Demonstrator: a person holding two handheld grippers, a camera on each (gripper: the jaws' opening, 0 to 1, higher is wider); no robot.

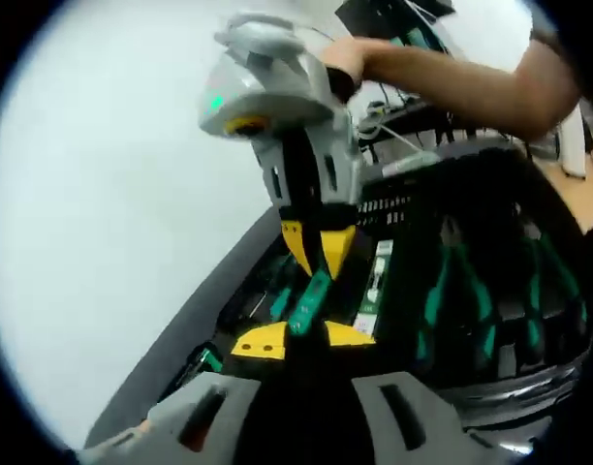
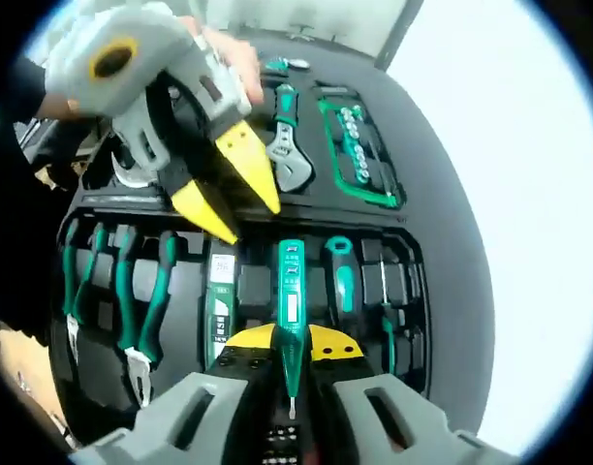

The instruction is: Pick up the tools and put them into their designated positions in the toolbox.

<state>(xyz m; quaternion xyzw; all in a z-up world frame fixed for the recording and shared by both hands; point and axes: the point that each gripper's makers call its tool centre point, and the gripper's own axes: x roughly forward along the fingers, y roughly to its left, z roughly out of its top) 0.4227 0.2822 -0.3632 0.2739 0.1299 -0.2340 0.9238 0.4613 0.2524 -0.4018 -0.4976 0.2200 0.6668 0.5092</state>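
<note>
Right now the right gripper has its yellow-tipped jaws clenched on a green tester pen, which points forward over the open toolbox. In the right gripper view the pen hangs above the middle slots of the black tray, just beside a small green-and-black meter on its left and a short green-handled screwdriver on its right. Further left, green-handled pliers lie side by side in their recesses. In the far half of the box an adjustable wrench sits next to a socket rail with a green frame.

The left gripper comes in from the upper left of that view, a person's hand on it, its yellow jaws spread apart with nothing between them, tips close above the tray near the meter.

In the left gripper view the right gripper reaches down from above with the pen in its jaws, over the toolbox, which rests on a white worktop; a bare forearm stretches across the top
</note>
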